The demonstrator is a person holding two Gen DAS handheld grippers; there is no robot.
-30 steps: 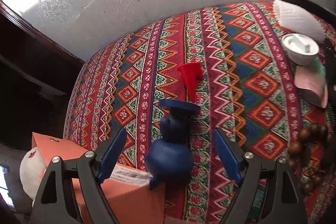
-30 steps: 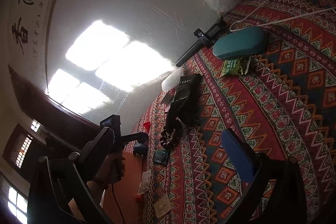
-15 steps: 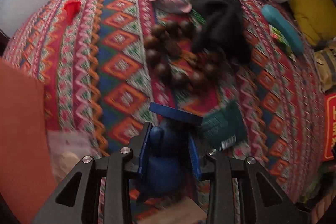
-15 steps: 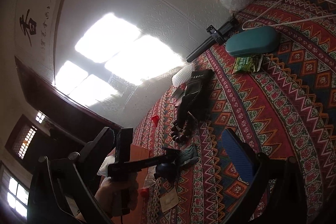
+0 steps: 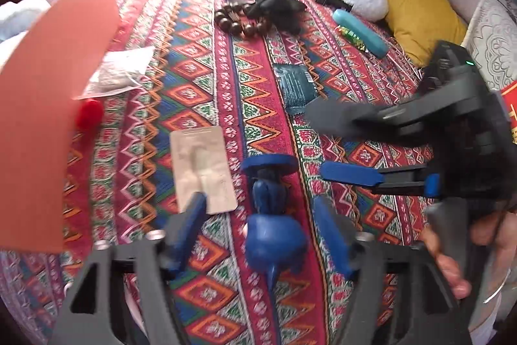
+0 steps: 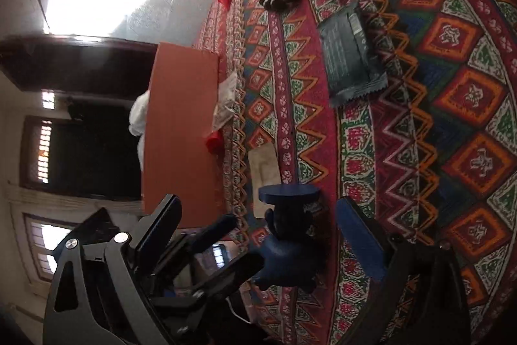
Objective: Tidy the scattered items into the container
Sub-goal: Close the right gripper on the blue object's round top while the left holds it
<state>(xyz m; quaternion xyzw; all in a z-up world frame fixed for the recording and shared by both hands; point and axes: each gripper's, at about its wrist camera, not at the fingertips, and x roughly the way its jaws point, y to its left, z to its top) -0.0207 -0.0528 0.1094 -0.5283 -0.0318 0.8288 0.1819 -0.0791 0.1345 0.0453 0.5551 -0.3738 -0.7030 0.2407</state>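
Since the earlier frame the blue toy [image 5: 273,235] has been carried from beside the orange box [image 5: 42,118] out over the patterned cloth [image 5: 206,60], where it now lies between both tongs. It looks like hard, light, smooth plastic, so its narrow neck is probably the safest grip. It has a round body, a spout and a flat disc top. The left gripper [image 5: 261,230] is opening, pads clear of it; the right gripper [image 6: 281,222] is closing, not yet touching.

My left wrist camera looks steeply down, close over the patterned bed cover [image 5: 258,80]. My right one looks down too, rolled sideways. Both share the blue toy [image 5: 273,235] [image 6: 287,251] and orange box [image 5: 48,105] [image 6: 181,131].
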